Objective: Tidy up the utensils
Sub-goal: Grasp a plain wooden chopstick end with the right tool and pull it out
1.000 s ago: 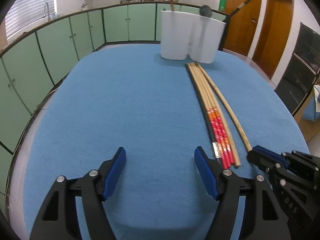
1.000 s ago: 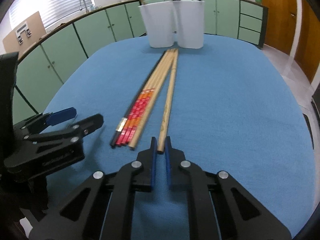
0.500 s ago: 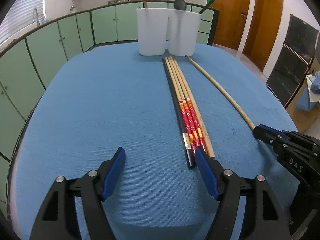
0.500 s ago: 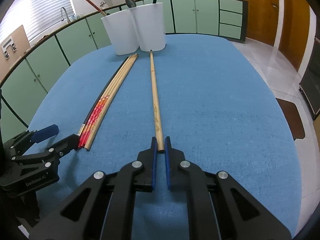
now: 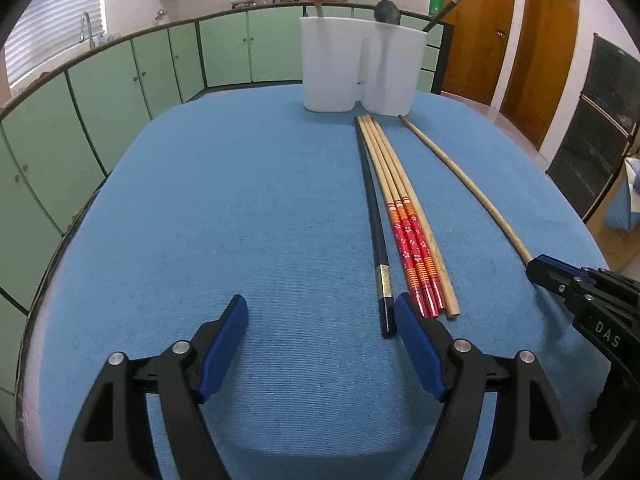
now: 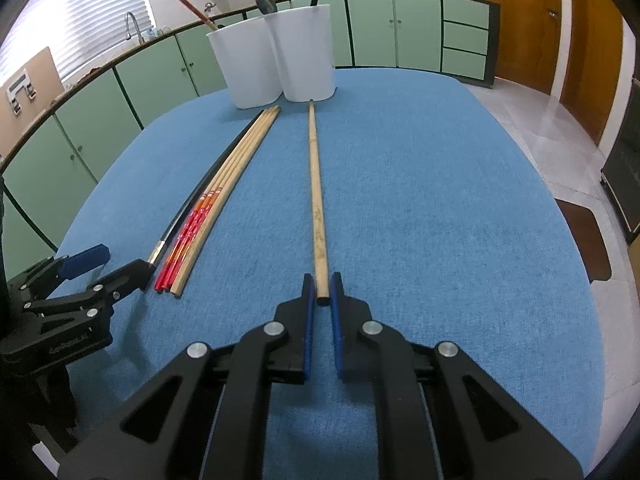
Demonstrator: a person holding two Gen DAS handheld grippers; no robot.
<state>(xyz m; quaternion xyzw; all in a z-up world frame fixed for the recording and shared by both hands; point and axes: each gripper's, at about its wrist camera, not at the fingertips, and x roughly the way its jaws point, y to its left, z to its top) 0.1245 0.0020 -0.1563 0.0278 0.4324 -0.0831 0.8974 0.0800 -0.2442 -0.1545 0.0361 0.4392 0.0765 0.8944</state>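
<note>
A long, plain round wooden chopstick lay lengthwise on the blue woven cloth of the oval bench, its tapered far tip just short of the white, two-lobed plastic utensil holder near the bench's far edge. The right gripper was pinching its thick near end between narrow blue-padded jaws. Beside it on the left lay a tight bundle of one black lacquered chopstick and wooden chopsticks with red-and-orange patterned ends, while the left gripper hovered spread wide and empty, its right pad just beside the black chopstick's end.
</note>
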